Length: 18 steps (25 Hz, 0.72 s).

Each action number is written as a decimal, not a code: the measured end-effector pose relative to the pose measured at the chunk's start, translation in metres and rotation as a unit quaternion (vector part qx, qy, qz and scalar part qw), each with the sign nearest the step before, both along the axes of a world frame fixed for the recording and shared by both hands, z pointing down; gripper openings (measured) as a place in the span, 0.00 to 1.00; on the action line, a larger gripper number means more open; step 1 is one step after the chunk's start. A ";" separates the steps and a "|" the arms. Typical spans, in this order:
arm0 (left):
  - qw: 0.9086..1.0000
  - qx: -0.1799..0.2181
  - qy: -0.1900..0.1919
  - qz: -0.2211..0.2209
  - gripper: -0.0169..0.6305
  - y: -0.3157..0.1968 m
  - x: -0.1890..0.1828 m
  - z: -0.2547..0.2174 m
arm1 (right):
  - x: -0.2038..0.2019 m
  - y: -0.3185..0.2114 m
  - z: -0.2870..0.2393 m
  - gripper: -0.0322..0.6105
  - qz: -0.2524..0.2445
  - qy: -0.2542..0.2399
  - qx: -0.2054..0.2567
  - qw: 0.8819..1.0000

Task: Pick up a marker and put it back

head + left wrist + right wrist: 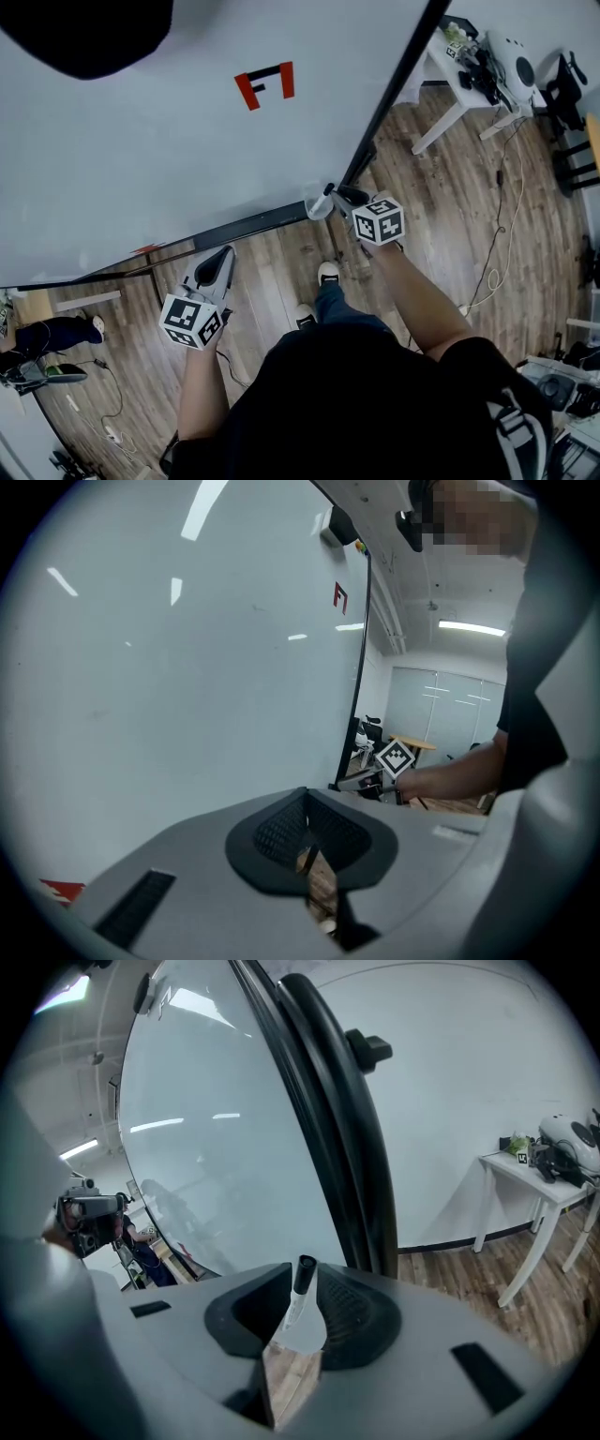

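A white marker (322,202) with a black cap (304,1274) is pinched in my right gripper (339,198), which is shut on it at the lower right corner of the whiteboard (187,141), just above the end of the black tray (244,228). In the right gripper view the marker (298,1314) stands cap-up between the jaws of the right gripper (298,1321), beside the board's black frame (328,1129). My left gripper (214,267) hangs lower, below the tray and over the wood floor. Its jaws are together with nothing between them (307,846).
A red F-shaped mark (264,84) sits on the board. A white table (459,89) with gear stands at the back right, also seen as the white table (530,1176). Cables (502,234) run over the wood floor. Another person (47,333) is at the far left.
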<state>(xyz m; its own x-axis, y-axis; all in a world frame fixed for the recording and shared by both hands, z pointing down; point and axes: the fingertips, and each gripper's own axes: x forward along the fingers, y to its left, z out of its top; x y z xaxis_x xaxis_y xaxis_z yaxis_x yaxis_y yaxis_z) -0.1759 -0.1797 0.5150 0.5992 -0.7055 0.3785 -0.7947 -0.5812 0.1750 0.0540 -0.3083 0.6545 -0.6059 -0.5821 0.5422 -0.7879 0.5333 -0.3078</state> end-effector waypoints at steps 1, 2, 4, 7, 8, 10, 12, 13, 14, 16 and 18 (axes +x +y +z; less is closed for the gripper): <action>1.000 -0.001 -0.002 0.000 0.05 -0.001 0.000 0.002 | -0.001 -0.001 0.002 0.17 -0.001 -0.002 -0.001 1.000; 1.000 -0.002 -0.004 0.001 0.05 -0.001 0.000 0.003 | -0.002 -0.002 0.003 0.18 -0.003 -0.004 -0.002 1.000; 1.000 -0.006 -0.004 0.000 0.05 -0.003 0.001 0.006 | -0.004 -0.004 0.007 0.18 -0.005 -0.007 -0.005 1.000; 1.000 -0.010 -0.002 -0.002 0.04 -0.006 0.001 0.011 | -0.007 -0.007 0.011 0.18 -0.009 -0.007 -0.010 1.000; 1.000 -0.012 -0.001 -0.003 0.05 -0.007 0.000 0.012 | -0.008 -0.007 0.013 0.18 -0.010 -0.007 -0.011 1.000; 1.000 -0.014 0.000 -0.005 0.05 -0.008 0.000 0.013 | -0.009 -0.009 0.014 0.18 -0.010 -0.007 -0.013 1.000; 1.000 -0.017 0.002 -0.007 0.05 -0.008 0.000 0.014 | -0.009 -0.009 0.015 0.18 -0.011 -0.008 -0.015 1.000; 1.000 -0.018 0.003 -0.007 0.05 -0.008 0.000 0.015 | -0.010 -0.009 0.015 0.18 -0.012 -0.008 -0.016 1.000; 1.000 -0.019 0.003 -0.007 0.04 -0.009 0.000 0.016 | -0.010 -0.010 0.016 0.18 -0.014 -0.007 -0.018 1.000; 1.000 -0.022 0.004 -0.008 0.05 -0.010 0.000 0.019 | -0.012 -0.011 0.017 0.18 -0.016 -0.007 -0.019 1.000; 1.000 -0.023 0.004 -0.008 0.04 -0.010 0.000 0.020 | -0.013 -0.012 0.018 0.18 -0.017 -0.007 -0.019 1.000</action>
<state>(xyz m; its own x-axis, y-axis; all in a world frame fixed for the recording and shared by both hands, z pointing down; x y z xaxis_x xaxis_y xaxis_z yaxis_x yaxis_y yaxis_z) -0.1762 -0.1901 0.5354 0.5918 -0.6964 0.4059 -0.8019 -0.5599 0.2085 0.0413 -0.3198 0.6726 -0.6326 -0.5393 0.5559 -0.7649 0.5476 -0.3392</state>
